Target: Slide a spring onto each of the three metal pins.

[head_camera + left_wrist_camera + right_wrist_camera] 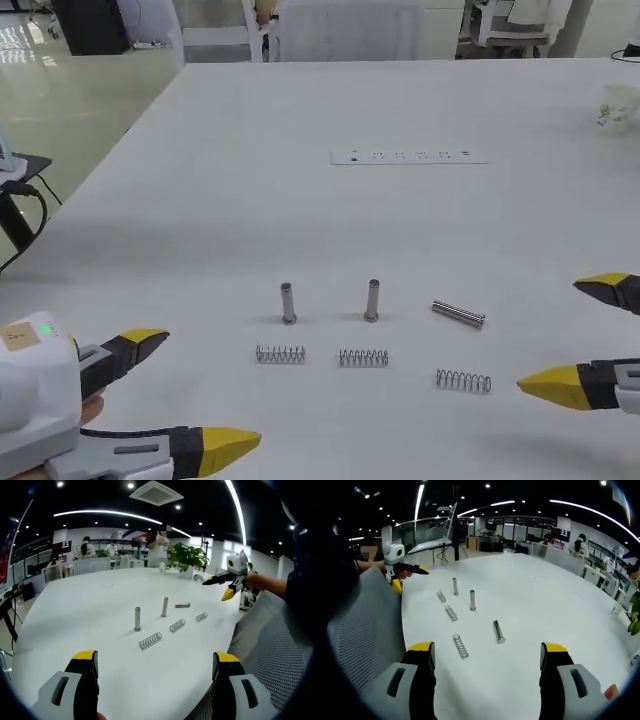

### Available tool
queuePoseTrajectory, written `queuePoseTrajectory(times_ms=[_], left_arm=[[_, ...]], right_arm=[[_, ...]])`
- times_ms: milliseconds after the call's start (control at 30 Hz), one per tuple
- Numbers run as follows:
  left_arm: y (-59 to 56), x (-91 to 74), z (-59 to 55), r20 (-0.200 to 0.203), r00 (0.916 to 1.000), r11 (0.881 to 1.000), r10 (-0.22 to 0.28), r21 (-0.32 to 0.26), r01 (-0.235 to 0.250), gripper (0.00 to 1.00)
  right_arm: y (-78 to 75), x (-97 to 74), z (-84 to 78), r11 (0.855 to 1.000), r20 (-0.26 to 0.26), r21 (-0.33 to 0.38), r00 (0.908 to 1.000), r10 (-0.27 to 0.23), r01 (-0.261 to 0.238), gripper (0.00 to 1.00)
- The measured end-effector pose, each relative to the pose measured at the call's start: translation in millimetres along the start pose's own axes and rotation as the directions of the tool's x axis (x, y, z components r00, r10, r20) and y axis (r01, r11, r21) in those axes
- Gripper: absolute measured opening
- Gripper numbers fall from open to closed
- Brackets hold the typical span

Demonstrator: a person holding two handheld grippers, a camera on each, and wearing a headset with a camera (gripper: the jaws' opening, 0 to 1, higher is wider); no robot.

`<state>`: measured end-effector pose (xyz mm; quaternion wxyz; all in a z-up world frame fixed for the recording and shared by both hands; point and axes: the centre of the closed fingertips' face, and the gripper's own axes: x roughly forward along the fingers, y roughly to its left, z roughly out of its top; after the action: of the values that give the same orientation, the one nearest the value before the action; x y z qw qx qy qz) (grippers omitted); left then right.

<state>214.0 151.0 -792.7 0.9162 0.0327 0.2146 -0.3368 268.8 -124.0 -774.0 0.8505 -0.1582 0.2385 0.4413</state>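
Note:
Two metal pins stand upright on the white table, the left pin and the middle pin. A third pin lies on its side to their right. Three springs lie flat in a row in front of them: left spring, middle spring, right spring. My left gripper hovers open at the near left edge, empty. My right gripper is open at the right, just right of the right spring. The left gripper view has the left spring nearest; the right gripper view has the right spring and lying pin nearest.
A white power strip lies flat farther back on the table. A small pale object sits at the far right edge. Chairs and desks stand beyond the table.

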Motion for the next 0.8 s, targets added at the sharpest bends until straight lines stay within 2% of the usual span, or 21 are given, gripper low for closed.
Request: queuePoseTrajectory(times_ms=[267,400,467,800], left_arm=[[0.1,-1.0,1.6,0.007,1.0000,1.000,0.005,-0.002,-0.005,0.92],[-0.1,-1.2,1.2,0.006,1.0000,1.000,0.006,0.000,-0.006,0.92],[-0.2,-1.2,1.0,0.005,1.0000,1.000,0.006,0.000,-0.006,0.91],[0.3,-1.8,-0.1,0.002,0.9999,1.000,0.010,0.000,-0.010,0.91]], right_arm=[[-8.7,17.3,20.0,0.999,0.000,-0.044,0.9997,0.026,-0.026,0.85],[-10.2,25.4,22.8,0.998,-0.019,-0.056,0.9991,0.038,-0.039,0.82],[-11.9,31.6,23.0,0.995,-0.050,-0.084,0.9978,0.044,-0.048,0.80],[-17.9,55.6,30.2,0.988,-0.102,-0.127,0.9923,0.070,-0.083,0.72]])
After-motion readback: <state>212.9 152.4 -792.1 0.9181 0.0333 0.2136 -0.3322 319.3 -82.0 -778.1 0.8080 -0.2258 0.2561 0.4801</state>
